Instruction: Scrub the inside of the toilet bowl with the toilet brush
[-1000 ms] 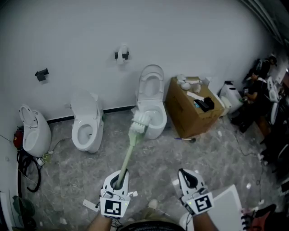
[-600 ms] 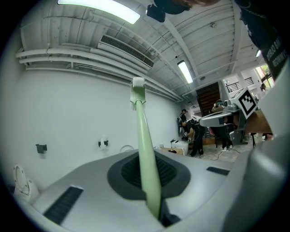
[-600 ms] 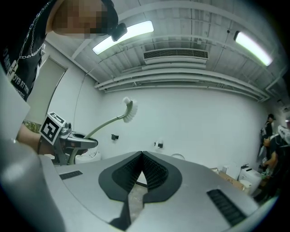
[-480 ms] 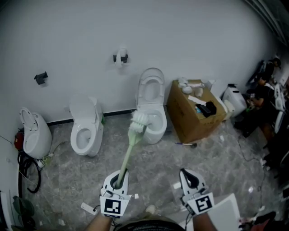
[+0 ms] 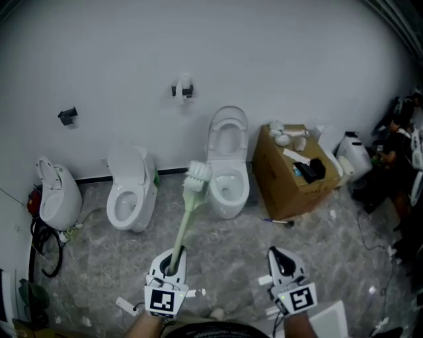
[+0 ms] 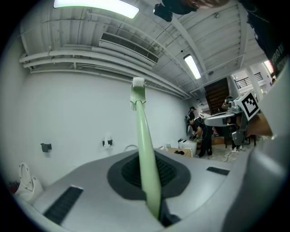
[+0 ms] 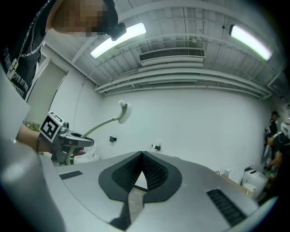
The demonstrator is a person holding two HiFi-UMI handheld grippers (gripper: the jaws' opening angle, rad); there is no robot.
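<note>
Three toilets: in a row along the wall; rightmost toilet has its lid up.
Cardboard box: one, just right of that toilet.
Toilet brush: one, raised in the air, bristles up, outside the bowl.
Left gripper: clamped on the brush handle.
Right gripper: jaws together, empty.

White wall, bare. Grey marbled floor, littered. Open cardboard box against wall. Overhead: strip lights, ventilation grille.
</note>
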